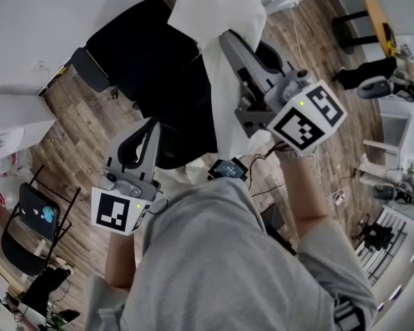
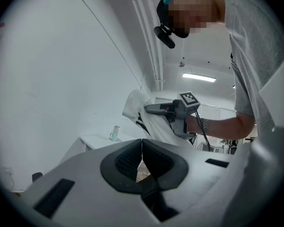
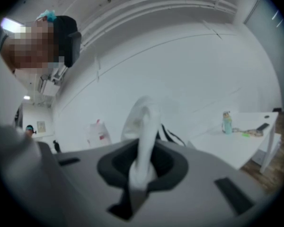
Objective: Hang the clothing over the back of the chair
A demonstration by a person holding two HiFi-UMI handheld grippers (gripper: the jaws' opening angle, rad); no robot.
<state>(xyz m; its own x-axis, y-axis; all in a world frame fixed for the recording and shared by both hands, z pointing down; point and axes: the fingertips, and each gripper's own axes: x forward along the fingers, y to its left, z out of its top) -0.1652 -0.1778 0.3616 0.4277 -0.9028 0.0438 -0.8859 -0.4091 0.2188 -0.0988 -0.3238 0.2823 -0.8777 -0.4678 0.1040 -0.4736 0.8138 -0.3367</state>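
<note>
My right gripper (image 3: 143,167): clenched on a fold of the white clothing (image 1: 217,9).
My left gripper (image 2: 141,144): jaws pressed together, nothing between them.
Clothing: at my 12 o'clock, held up off the floor.
Chair (image 1: 148,67): black, at 11 o'clock, just beside the clothing.

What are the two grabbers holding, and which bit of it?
The right gripper pinches the white clothing by a bunched-up fold, and the rest hangs below. The left gripper is shut on nothing.

Matt white cloth clothing (image 1: 214,16), apparently wooden floor (image 1: 76,119)
</note>
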